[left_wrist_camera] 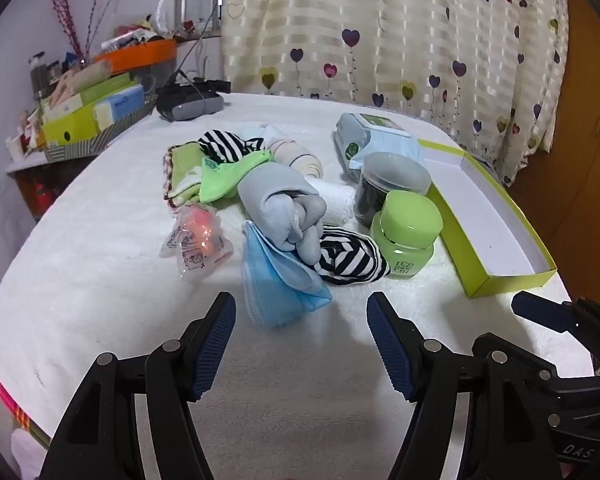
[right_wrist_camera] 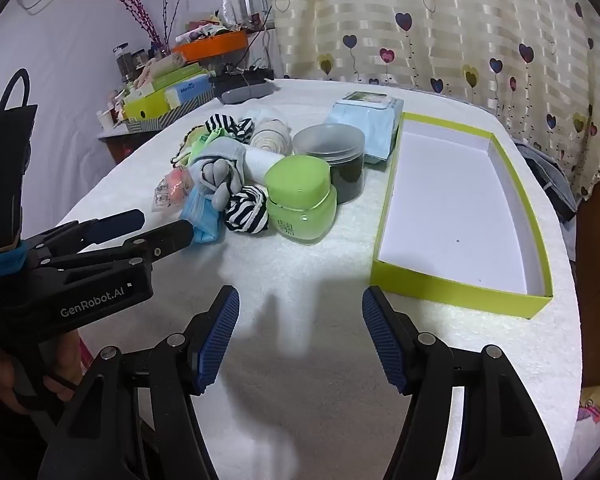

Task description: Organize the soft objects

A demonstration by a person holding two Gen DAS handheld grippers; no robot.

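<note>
Bright, even indoor light falls from above onto the white counter (left_wrist_camera: 100,264), which nearly washes out. Soft grey shadows of the tongs lie on it in both views. The green jar (right_wrist_camera: 300,196) carries a small glare spot. Fisheye bending curves the curtain (left_wrist_camera: 400,32), and the corners go black.

Black-white stripes are seen on rolled sock (left_wrist_camera: 350,260), centre frame; light blue on mask (left_wrist_camera: 278,292). Lime green is shown by jar (left_wrist_camera: 406,234) & box (right_wrist_camera: 466,294), right.
</note>
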